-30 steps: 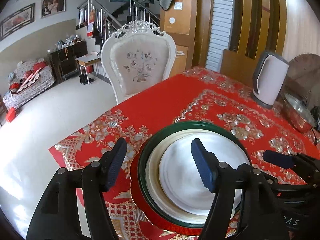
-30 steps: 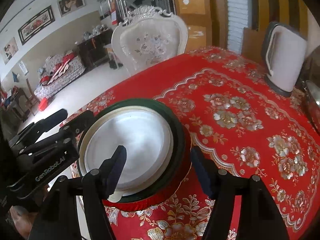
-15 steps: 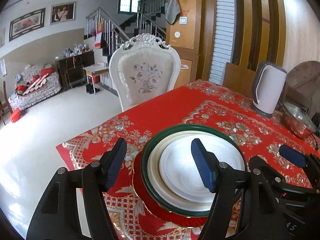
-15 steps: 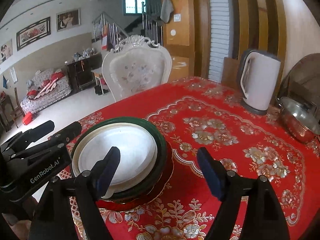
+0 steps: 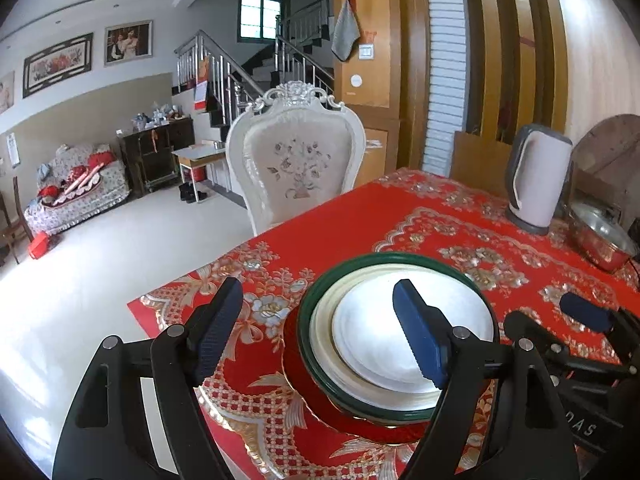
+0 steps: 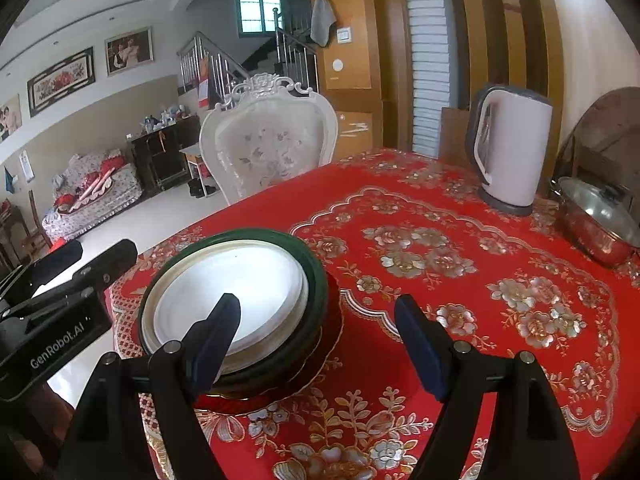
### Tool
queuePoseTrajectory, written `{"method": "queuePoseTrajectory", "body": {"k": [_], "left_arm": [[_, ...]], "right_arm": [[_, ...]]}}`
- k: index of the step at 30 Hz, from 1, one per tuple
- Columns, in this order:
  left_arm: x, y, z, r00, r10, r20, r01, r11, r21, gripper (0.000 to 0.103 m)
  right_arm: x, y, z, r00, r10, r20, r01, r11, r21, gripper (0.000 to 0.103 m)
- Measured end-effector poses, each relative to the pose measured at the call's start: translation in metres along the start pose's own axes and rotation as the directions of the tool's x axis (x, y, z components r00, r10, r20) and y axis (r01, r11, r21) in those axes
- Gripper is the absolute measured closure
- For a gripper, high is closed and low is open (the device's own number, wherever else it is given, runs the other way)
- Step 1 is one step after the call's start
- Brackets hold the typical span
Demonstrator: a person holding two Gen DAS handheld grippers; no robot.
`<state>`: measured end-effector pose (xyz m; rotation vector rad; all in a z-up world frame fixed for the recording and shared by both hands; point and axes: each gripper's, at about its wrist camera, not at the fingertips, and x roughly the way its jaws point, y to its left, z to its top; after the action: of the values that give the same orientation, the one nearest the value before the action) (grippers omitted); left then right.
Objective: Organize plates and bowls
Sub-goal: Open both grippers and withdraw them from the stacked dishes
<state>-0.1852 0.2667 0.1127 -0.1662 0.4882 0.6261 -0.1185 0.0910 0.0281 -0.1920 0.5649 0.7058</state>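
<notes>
Both my left gripper (image 5: 316, 332) and right gripper (image 6: 318, 336) are wide apart; at 12 o'clock, I should leave the round stacked plates (image 6: 228, 288) steady.

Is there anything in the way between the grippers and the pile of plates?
Nothing visible. The left hand-held gripper and right hand-held gripper are both open, right by the plate stack. The kettle and pot sit far back.

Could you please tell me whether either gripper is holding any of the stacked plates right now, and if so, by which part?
Nothing is held. The left gripper and right gripper are both open, with nothing between their fingers, near the plate stack.
</notes>
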Motion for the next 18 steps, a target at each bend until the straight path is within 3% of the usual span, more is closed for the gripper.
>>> {"method": "queuePoseTrajectory", "body": {"k": [9,18], "left_arm": [[-0.0007,-0.0078,-0.0008,0.999,0.041,-0.009,-0.041,0.998,0.057,0.024],[0.0017,-0.0072,0.0008,1.000,-0.004,-0.029,0.006,0.997,0.076,0.024]], "right_arm": [[-0.0004,0.0057,-0.0012,1.000,0.014,-0.013,-0.014,1.000,-0.016,0.023],[0.0031,0.0085,-0.0004,1.000,0.013,-0.023,-0.014,0.999,-0.030,0.023]]}}
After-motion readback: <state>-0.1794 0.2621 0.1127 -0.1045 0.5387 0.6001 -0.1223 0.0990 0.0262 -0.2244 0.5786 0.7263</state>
